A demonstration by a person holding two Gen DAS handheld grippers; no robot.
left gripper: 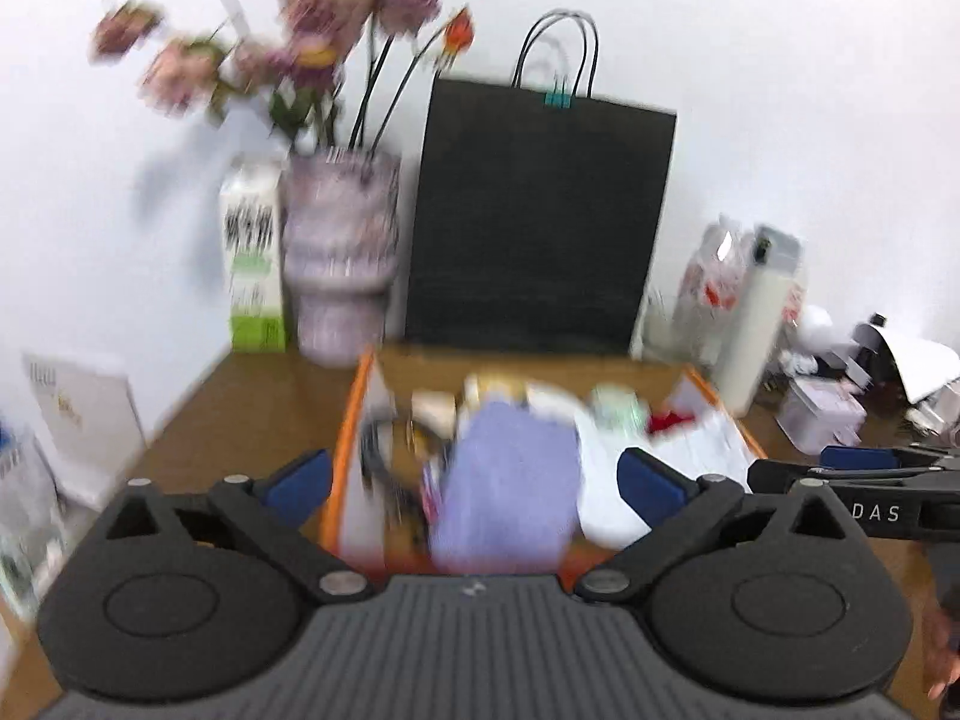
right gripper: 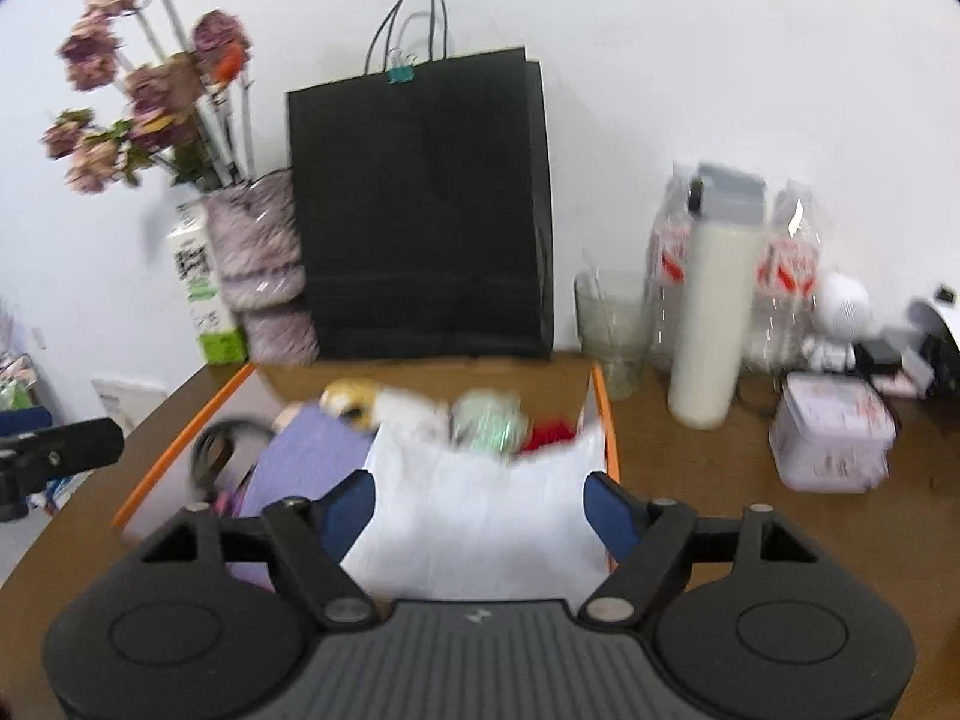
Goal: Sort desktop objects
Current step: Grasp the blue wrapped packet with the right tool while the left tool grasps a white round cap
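An orange-rimmed box (left gripper: pixel 342 438) (right gripper: pixel 180 450) stands on the brown desk and holds mixed items. Among them are a purple notebook (left gripper: pixel 504 480) (right gripper: pixel 300 462), white paper (right gripper: pixel 480 480), a green packet (left gripper: pixel 618 408) (right gripper: pixel 486 420), something red (right gripper: pixel 546 435) and a black cable (left gripper: pixel 378 456) (right gripper: pixel 216 450). My left gripper (left gripper: pixel 474 474) is open over the box's near edge, its blue pads well clear of the notebook between them. My right gripper (right gripper: pixel 480 504) is open too. The white paper lies between its pads, and no grip on it shows.
A black paper bag (left gripper: pixel 540 222) (right gripper: pixel 420 210) stands against the wall behind the box. Left of it are a vase of dried flowers (left gripper: pixel 342 264) and a carton (left gripper: pixel 255 264). To the right stand a glass (right gripper: pixel 612 324), a white bottle (right gripper: pixel 714 312) and a pale tin (right gripper: pixel 834 438).
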